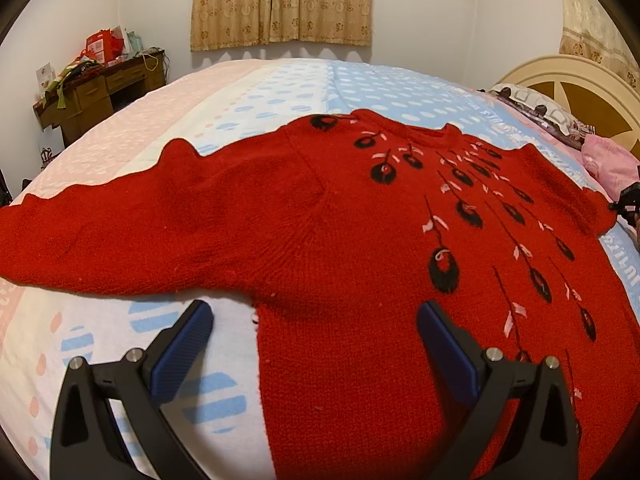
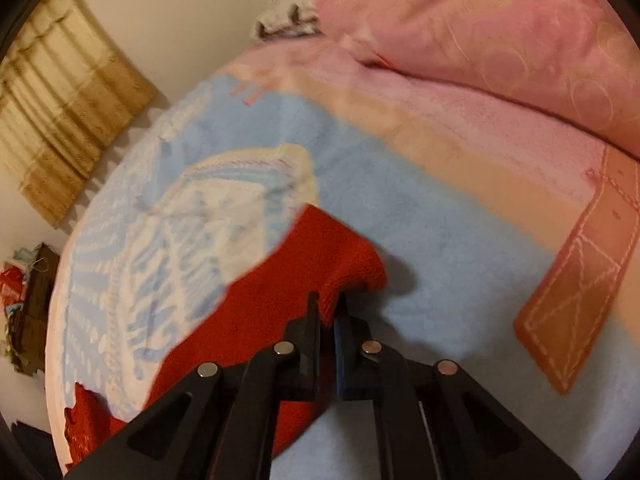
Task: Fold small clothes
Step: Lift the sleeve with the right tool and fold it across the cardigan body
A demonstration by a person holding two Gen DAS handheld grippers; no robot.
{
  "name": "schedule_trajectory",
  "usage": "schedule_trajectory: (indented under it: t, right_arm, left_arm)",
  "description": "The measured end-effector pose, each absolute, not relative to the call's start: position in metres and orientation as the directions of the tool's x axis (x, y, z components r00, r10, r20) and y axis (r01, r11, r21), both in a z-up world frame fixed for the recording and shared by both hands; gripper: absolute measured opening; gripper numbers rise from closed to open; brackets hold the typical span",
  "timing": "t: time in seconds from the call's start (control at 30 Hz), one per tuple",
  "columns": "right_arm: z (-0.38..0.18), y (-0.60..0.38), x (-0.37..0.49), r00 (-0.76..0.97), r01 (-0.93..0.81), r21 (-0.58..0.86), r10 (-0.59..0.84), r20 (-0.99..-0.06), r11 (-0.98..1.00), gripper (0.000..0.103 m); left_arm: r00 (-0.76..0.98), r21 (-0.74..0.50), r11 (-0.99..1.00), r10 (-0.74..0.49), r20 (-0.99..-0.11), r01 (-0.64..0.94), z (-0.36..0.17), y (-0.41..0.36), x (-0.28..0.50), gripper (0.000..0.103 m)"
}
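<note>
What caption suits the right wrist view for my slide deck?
Right gripper pinching the red sweater's sleeve cuff over the blue-and-pink bedspread.

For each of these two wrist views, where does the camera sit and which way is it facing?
Left wrist: above the bed, facing the spread red sweater and curtains; open left gripper shows.
Right wrist: low, facing the pink pillow; right gripper shut on the sweater's cuff.
Shared: sweater, bed, curtains.

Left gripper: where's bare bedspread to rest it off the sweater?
Bare bedspread lies under the left gripper, below the sweater sleeve; more between collar and curtains. Crowded near the pillows, where the right gripper clamps a cuff.
</note>
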State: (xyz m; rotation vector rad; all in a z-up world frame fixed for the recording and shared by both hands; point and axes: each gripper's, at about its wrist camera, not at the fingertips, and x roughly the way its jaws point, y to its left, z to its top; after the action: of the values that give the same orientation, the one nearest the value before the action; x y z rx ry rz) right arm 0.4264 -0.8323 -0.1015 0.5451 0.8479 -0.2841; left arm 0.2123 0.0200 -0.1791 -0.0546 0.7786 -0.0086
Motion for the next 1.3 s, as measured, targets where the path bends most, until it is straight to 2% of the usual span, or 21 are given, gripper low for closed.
schedule_trajectory:
  t: [0.23, 0.5, 0.73, 0.97, 1.03, 1.07, 1.1, 1.17, 1.3]
  right_arm:
    - [-0.029, -0.743, 0.408, 0.753, 0.21, 0.271, 0.022, -0.658, 0.939, 0.004]
    - [0.04, -0.577, 0.383, 0.802, -0.128, 0.155, 0.195, -0.565, 0.98, 0.004]
    - [0.019, -0.431, 0.346, 0.737, -0.348, 0.11, 0.344, -0.582, 0.931, 0.004]
    - [-0.059, -0.332, 0.318, 0.598, -0.507, 0.081, 0.418, -0.684, 0.858, 0.005]
    - [-0.078, -0.324, 0.316, 0.541, -0.56, 0.087, 0.443, -0.715, 0.824, 0.008]
    - [-0.086, -0.322, 0.312, 0.521, -0.58, 0.071, 0.436, -0.734, 0.812, 0.016]
    - [-0.089, -0.322, 0.306, 0.513, -0.59, 0.063, 0.434, -0.741, 0.805, 0.033]
    - [-0.09, -0.33, 0.299, 0.465, -0.625, 0.114, 0.485, -0.74, 0.772, 0.056]
    - [-0.074, -0.371, 0.285, 0.479, -0.615, 0.163, 0.53, -0.7, 0.772, 0.059]
  left_arm:
    - [0.714, -0.057, 0.998, -0.031, -0.699, -0.012, -0.179, 0.02, 0.212, 0.103]
    - [0.721, -0.068, 0.998, -0.04, -0.692, -0.01, -0.179, 0.022, 0.209, 0.103]
    - [0.727, -0.077, 0.997, -0.048, -0.685, -0.007, -0.179, 0.024, 0.207, 0.103]
    - [0.727, -0.077, 0.997, -0.048, -0.685, -0.007, -0.179, 0.024, 0.207, 0.103]
    - [0.726, -0.076, 0.997, -0.048, -0.686, -0.007, -0.179, 0.024, 0.207, 0.103]
    - [0.726, -0.077, 0.997, -0.048, -0.687, -0.007, -0.179, 0.024, 0.207, 0.103]
    - [0.724, -0.078, 0.997, -0.05, -0.688, -0.006, -0.179, 0.025, 0.207, 0.103]
    - [0.718, -0.08, 0.997, -0.053, -0.694, -0.004, -0.179, 0.025, 0.208, 0.103]
    - [0.693, -0.093, 0.996, -0.078, -0.717, 0.016, -0.173, 0.027, 0.21, 0.103]
